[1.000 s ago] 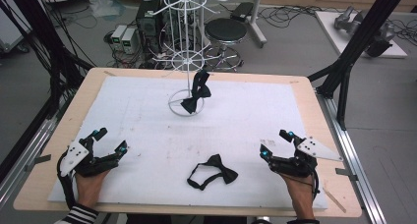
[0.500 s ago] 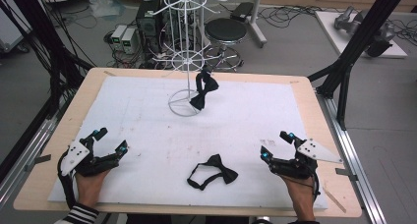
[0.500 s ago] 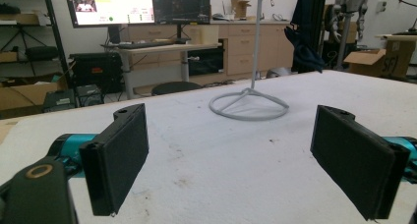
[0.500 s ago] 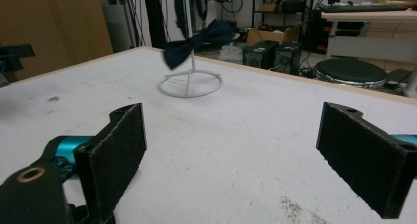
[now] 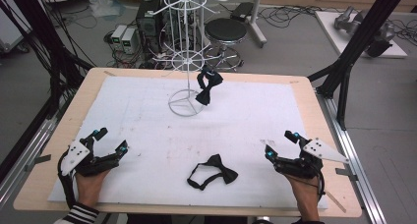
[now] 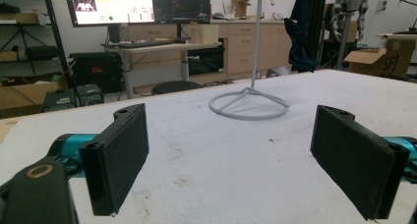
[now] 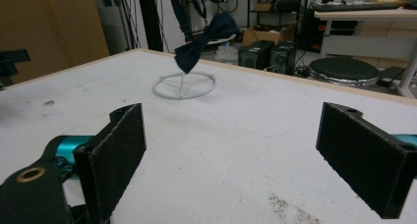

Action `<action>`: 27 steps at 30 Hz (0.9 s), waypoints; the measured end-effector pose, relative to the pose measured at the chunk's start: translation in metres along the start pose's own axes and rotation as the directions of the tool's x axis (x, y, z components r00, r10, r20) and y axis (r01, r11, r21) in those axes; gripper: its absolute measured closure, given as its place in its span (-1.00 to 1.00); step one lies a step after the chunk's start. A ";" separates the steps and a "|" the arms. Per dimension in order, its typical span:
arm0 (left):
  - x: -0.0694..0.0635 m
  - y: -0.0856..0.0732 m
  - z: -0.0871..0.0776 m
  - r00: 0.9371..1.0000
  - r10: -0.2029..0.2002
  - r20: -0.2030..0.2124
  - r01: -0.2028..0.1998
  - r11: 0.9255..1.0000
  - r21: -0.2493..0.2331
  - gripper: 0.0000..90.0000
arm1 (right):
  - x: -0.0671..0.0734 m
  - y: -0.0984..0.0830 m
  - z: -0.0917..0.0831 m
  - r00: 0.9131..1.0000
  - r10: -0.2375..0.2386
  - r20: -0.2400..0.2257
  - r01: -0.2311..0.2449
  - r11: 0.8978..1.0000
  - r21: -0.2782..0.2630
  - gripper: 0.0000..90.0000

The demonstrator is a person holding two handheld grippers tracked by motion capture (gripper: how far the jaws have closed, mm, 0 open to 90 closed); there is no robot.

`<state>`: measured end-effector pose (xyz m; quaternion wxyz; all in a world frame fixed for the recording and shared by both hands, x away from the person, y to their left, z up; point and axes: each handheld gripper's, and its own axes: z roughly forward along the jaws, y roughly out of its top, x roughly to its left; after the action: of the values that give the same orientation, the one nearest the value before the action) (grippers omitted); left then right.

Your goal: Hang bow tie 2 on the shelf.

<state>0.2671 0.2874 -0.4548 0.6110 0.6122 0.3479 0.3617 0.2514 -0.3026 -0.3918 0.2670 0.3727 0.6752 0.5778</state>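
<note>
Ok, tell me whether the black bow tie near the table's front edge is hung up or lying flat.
Lying flat: the black bow tie rests on the white mat.

The scene is lit evenly from overhead, and only faint, soft shadows are cast on the white worktop (image 5: 147, 116). No glare is seen. The high view is softened throughout. In both gripper views the near black pads (image 6: 120, 155) are slightly blurred and the background is rendered less sharply

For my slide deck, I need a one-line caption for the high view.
Two open grippers, left and right, rest on the white mat flanking a black bow tie; another hangs on the wire rack.
</note>
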 end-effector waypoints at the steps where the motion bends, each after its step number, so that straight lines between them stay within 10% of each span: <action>1: 0.000 0.000 0.000 1.000 0.000 -0.001 0.000 1.000 0.000 -0.67 | 0.000 0.001 -0.001 1.000 0.001 0.000 -0.001 1.000 0.008 -0.76; 27: 0.000 -0.001 -0.001 1.000 -0.011 -0.005 0.011 1.000 -0.016 -0.67 | 0.020 0.033 0.026 0.992 -0.101 -0.080 0.111 0.985 0.134 -0.76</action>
<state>0.2661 0.2885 -0.4554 0.6169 0.6045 0.3498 0.3628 0.2672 -0.2695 -0.3634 0.2462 0.3327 0.7416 0.5279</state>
